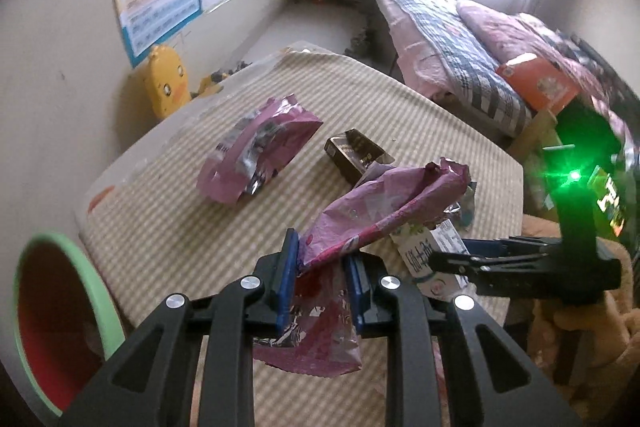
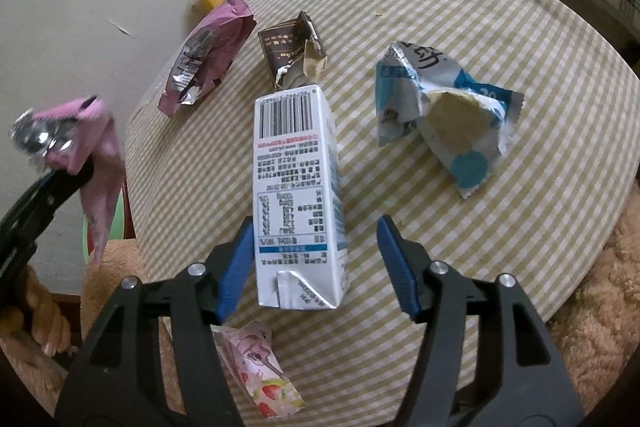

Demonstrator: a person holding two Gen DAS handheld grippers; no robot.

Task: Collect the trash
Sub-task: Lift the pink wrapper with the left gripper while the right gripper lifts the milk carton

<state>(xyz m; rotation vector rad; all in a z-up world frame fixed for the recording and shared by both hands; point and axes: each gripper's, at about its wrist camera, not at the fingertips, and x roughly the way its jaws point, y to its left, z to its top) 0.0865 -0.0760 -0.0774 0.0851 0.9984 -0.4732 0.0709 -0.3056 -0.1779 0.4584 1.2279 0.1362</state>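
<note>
Left claw carries a wrapper off; right claw straddles the carton.

The left claw (image 1: 318,283) pinches a crumpled pink foil wrapper (image 1: 376,211), lifted clear of the striped surface (image 1: 168,227), presumably bound for the green-rimmed bin (image 1: 60,311) at lower left. The right claw (image 2: 316,267) stands parted around the white rectangular drink carton (image 2: 298,195), pads not pressing.

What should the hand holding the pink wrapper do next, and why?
Probably carry it over to the green bin and let go. The left gripper already has its fingers pinched on the pink wrapper, lifted off the table, and the bin's open mouth sits just off the table's edge on that side.
</note>
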